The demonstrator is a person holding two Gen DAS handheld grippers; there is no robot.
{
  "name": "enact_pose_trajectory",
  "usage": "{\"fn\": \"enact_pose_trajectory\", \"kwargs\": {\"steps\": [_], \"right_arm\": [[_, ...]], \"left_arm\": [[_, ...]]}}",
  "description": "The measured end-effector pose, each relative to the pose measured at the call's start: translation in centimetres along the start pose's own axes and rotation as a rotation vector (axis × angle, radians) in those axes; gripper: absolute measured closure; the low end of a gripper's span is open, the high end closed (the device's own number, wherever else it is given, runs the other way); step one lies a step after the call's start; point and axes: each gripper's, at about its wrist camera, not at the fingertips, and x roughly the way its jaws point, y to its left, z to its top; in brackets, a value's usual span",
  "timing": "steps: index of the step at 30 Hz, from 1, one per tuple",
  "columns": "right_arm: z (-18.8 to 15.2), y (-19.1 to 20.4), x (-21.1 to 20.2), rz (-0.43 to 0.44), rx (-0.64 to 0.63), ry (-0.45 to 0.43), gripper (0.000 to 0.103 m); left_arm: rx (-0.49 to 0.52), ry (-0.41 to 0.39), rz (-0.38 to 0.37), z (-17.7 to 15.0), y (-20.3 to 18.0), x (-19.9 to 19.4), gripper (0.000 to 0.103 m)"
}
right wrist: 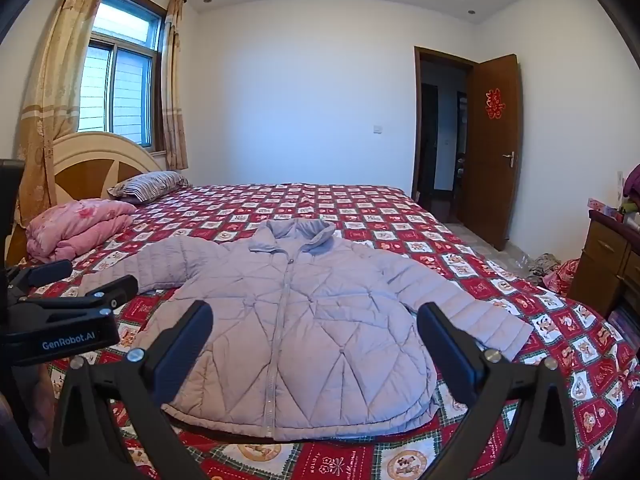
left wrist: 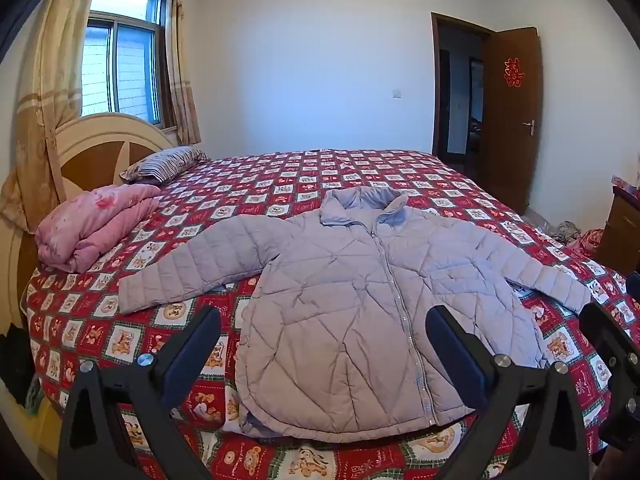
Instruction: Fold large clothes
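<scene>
Reads "GenRobot.AI" on the left gripper (right wrist: 96,280) body (white lettering). Spread flat, zipped, on the red checked bedspread (right wrist: 400,216): lilac quilted jacket (right wrist: 288,320), hem at the near edge, bare cover far behind. Both tongs gaping, empty, right gripper (right wrist: 316,344) included.

Cool daylight from the window (left wrist: 120,60) at upper left lights the room evenly; its panes glare white. Shadows stay soft. Fisheye distortion bends walls and ceiling, dark vignetting fills the corners, focus slightly soft throughout.
</scene>
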Motion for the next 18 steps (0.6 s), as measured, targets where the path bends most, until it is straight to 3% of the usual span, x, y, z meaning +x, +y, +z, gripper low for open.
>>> {"fn": "enact_pose_trajectory", "kwargs": {"steps": [18], "right_arm": [[-0.6, 0.5, 0.5, 0.007, 0.002, 0.01, 0.0]], "left_arm": [[-0.021, -0.02, 0.013, 0.1, 0.6, -0.2, 0.001]]}}
